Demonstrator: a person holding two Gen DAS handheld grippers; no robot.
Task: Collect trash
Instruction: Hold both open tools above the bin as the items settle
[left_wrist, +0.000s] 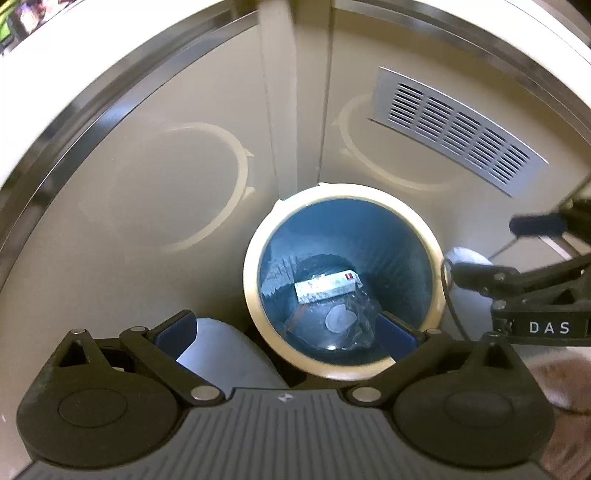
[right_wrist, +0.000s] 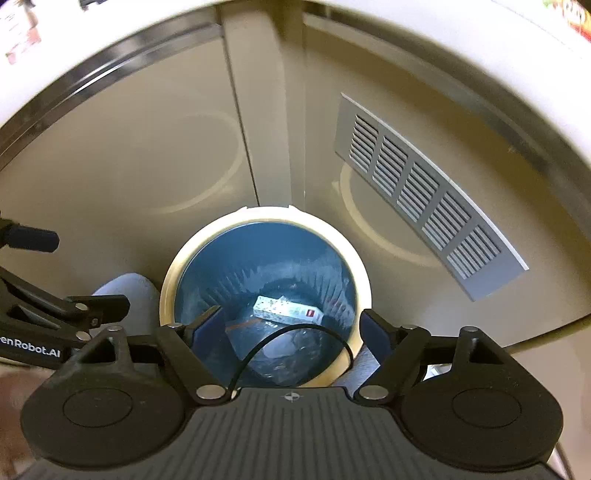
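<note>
Seen from above, a round cream-rimmed trash bin (left_wrist: 255, 266) lined with a blue bag (left_wrist: 402, 240) stands in the corner of two beige cabinet panels (left_wrist: 147, 177), just beside a silver vent grille (left_wrist: 458, 129) on the right-hand panel. Collected trash lies at the bottom of the bin: a white box with a red mark (left_wrist: 327, 288) rests at the far side, and crumpled clear plastic wrap (left_wrist: 354, 325) with a pale round disc (left_wrist: 338, 319) sits nearer the cameras.

The left gripper (left_wrist: 286, 330) hangs over the bin's near-left rim, its blue-padded fingers spread wide with nothing between them. The right gripper (right_wrist: 288, 328) hovers over the bin's near edge, its fingers likewise parted and empty; a black cable (right_wrist: 295, 332) loops across its view. In the left wrist view the right gripper shows at the right edge, beside the bin. A light-blue clothed leg (left_wrist: 225, 354) of the person shows near and left of the bin.
</note>
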